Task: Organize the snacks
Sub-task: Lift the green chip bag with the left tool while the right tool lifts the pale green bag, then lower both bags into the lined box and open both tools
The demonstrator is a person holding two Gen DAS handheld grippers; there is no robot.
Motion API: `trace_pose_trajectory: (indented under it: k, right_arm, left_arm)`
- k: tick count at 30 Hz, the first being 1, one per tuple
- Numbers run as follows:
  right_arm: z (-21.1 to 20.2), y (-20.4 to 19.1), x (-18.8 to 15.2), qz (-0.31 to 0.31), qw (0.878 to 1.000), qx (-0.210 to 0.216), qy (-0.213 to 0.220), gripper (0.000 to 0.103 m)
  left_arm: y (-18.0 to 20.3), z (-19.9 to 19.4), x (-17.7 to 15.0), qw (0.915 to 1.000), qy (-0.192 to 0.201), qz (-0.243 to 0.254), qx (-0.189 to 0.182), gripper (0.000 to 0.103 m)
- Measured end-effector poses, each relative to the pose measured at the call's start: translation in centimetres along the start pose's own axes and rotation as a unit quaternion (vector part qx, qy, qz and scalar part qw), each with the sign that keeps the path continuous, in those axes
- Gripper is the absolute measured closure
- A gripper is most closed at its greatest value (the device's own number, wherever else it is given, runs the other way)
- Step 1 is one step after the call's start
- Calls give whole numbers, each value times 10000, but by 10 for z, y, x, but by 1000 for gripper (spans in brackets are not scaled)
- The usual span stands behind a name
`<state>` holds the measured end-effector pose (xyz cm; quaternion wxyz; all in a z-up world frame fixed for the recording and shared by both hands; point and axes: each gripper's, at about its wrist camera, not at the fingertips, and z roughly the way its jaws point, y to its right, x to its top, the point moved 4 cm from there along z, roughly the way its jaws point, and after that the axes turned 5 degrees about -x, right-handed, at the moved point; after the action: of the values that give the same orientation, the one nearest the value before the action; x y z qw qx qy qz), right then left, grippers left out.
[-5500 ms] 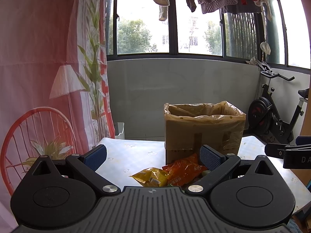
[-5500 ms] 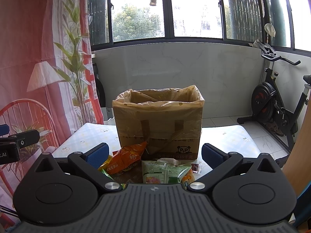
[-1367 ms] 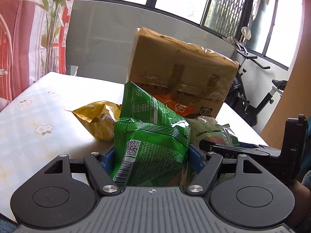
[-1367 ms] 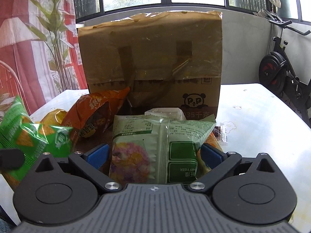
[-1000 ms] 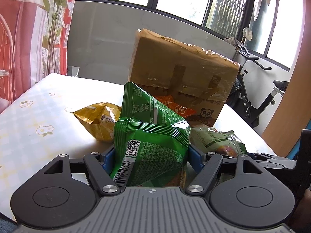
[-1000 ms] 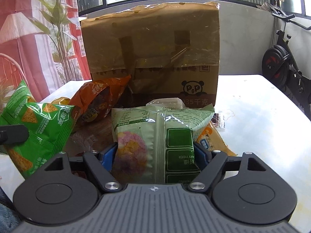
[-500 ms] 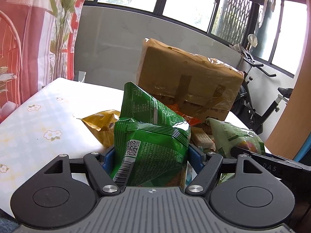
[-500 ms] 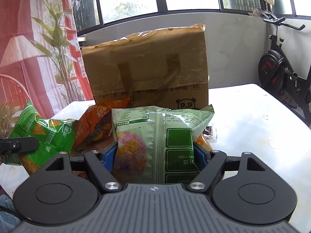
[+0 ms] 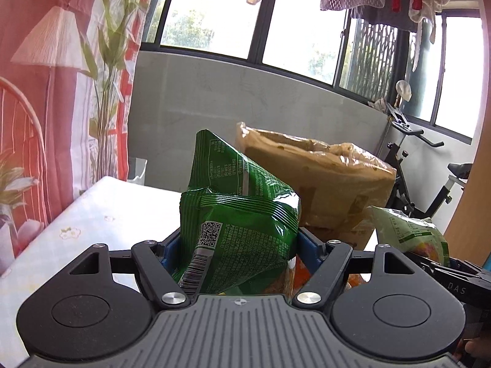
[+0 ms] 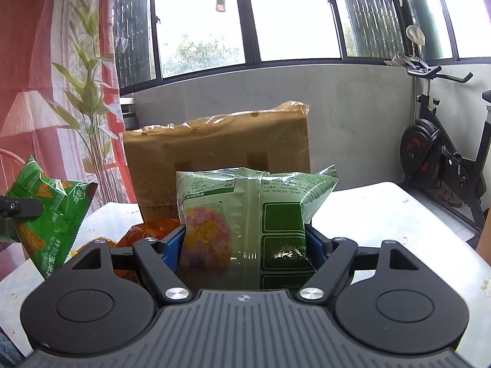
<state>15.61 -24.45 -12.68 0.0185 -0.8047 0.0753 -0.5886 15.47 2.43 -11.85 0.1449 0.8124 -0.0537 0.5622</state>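
Fingers of both grippers are closed in on snack bags. Left gripper (image 9: 237, 242): blue pads (image 9: 167, 250) pressed vs both sides of a dark green crinkled foil chip bag (image 9: 237, 214), w/ QR code + barcode facing the cam; bag stands upright, top corner pointing up. Right gripper (image 10: 245, 242): blue pads (image 10: 172, 247) squeezing a pale green plastic snack bag (image 10: 254, 214) w/ a pink-yellow picture and dark green label panels, held upright, print upside down.

Both bags are lifted above the white flower-print tablecloth (image 10: 383, 208), in front of the tall brown cardboard box lined w/ clear plastic (image 10: 221, 150), open at top. Box sits on the table, towards the back. In the left wrist view the pale green bag shows at right, beside the box; in the right wrist view the dark green bag shows at far left, well apart from the pale one.

An orange foil snack bag (image 10: 153, 228) lies on the table at the box's foot, partly hidden behind the right gripper's left finger. Black exercise bike (image 10: 438, 153) stands off to the right by the grey wall.
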Motion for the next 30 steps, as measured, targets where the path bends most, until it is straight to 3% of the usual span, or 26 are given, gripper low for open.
trace_pose_trajectory:
  k: [5, 12, 21, 30]
  right_arm:
    - [0, 4, 31, -7, 9993, 19, 377, 25]
    - [17, 9, 84, -91, 9971, 34, 761, 25]
    - [85, 7, 149, -41, 9962, 301, 819, 25]
    - [174, 0, 184, -115, 9984, 277, 473, 25]
  left_arm:
    - [10, 1, 23, 9989, 371, 274, 54, 25]
    - [21, 18, 57, 9982, 509, 296, -127, 25]
    - [42, 78, 107, 9964, 591, 352, -487, 25]
    - [54, 159, 153, 9970, 477, 443, -411, 25]
